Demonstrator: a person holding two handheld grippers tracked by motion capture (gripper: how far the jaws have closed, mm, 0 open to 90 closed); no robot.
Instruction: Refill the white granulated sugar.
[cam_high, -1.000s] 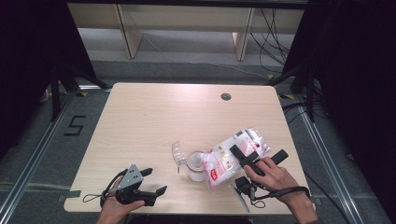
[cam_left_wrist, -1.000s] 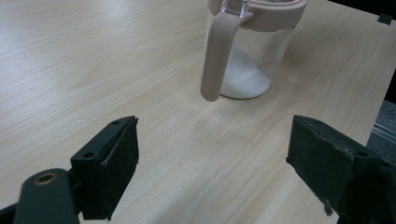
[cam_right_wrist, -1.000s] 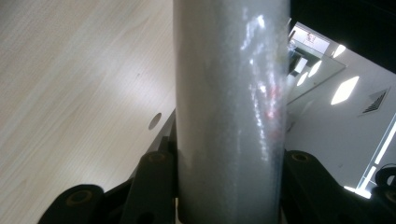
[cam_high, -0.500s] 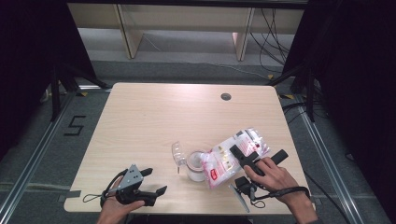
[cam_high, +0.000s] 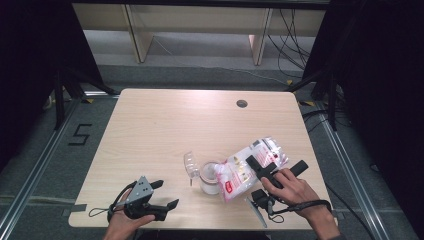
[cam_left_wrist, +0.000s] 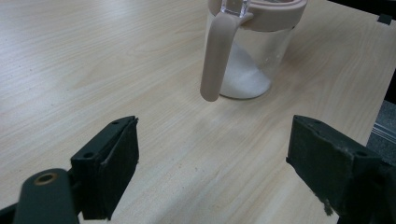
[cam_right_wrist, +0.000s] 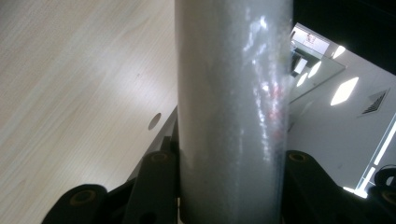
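1. Right gripper (cam_high: 264, 169): jaws clamped on a white plastic bag (cam_high: 247, 167) with red print, one pad on each side. In the right gripper view the bag (cam_right_wrist: 233, 107) runs straight up between the two black jaws.
2. The bag sits tilted; its lower end, away from the right gripper, is over the mouth of a clear jar (cam_high: 209, 177).
3. The jar stands on the wooden table (cam_high: 165, 130), just beside the right gripper, between the two hands. It's partly full of white granules; its clear lid (cam_high: 191, 164) is flipped open on the far side from the bag.
4. In the left gripper view the jar (cam_left_wrist: 250, 60) is ahead of the jaws and apart from them, with a pink rim and a pink spoon-like handle (cam_left_wrist: 215, 56) hanging down its side.
5. Left gripper (cam_high: 167, 194): jaws wide apart, nothing between them, resting low at the near table edge, well apart from the jar.
6. Right hand (cam_high: 292, 187) wraps the right gripper's body; its cable trails to the table edge.
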